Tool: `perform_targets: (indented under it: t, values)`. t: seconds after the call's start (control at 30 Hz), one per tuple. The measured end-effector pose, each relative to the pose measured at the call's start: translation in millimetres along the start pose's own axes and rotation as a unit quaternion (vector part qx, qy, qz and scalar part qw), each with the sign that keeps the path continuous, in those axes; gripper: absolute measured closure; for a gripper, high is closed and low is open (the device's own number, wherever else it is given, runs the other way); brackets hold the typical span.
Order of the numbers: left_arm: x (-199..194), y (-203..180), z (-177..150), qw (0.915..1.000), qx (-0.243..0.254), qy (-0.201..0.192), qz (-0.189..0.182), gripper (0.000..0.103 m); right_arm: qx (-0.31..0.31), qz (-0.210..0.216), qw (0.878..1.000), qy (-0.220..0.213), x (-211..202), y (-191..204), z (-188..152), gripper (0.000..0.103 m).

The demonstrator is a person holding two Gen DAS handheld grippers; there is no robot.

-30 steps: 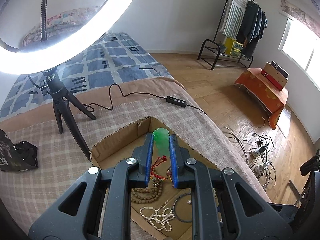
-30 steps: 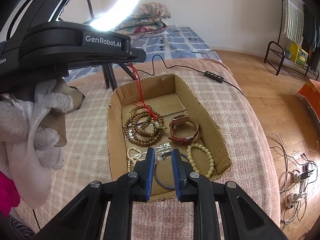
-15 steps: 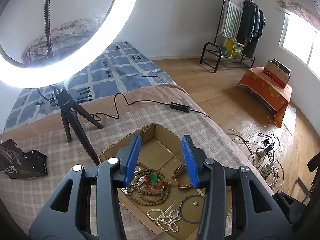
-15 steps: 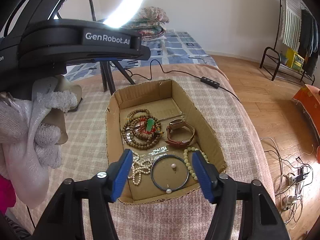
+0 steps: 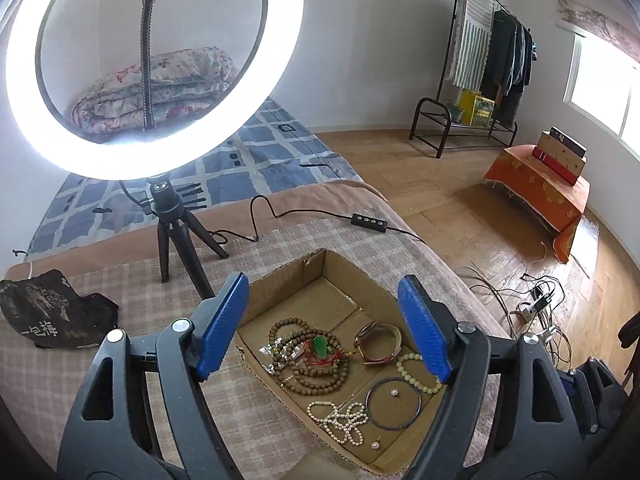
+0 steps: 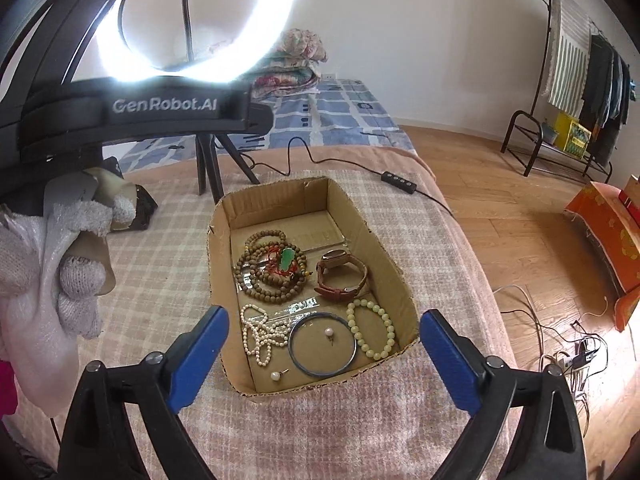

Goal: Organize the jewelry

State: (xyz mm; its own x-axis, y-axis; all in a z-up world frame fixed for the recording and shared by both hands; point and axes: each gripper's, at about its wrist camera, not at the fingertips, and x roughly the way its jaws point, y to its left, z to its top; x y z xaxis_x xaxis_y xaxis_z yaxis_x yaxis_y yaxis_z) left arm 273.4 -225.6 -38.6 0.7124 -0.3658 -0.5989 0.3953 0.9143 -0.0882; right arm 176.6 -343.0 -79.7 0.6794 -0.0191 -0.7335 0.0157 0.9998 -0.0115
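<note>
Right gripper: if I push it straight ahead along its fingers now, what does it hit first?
Probably the jewelry in the cardboard box: the right gripper, jaws opening and empty, points at the dark bangle and pearl strand. Depth is unclear.

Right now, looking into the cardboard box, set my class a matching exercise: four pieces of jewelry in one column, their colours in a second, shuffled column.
Things:
1. pendant
2. watch strap
3. bangle
4. pearl necklace

Colours:
A. white
B. green
C. dark blue-grey
D. brown

Pairs: 1-B, 2-D, 3-C, 4-A
</note>
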Motion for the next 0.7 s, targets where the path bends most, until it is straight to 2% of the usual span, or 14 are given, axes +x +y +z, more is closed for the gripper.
perform_targets:
  t: [0.4,0.5,0.7]
  values:
    - [-82.5,19.8,-11.1,0.9981,0.001,-0.05,0.037,0.023,0.004,-0.005,1.0,-0.027,-44.2,8.6,0.4,0.003]
    - [-106.3,28.8,-21.3,0.9973,-0.006,-0.061,0.041,0.016,0.005,-0.008,0.999,-0.034,-53.8,12.4,-0.3,0.003]
    - [-145.9,40.6,-53.1,0.9965,-0.013,-0.066,0.049,0.016,0.021,-0.004,0.999,-0.047,-69.8,16.0,-5.3,0.003]
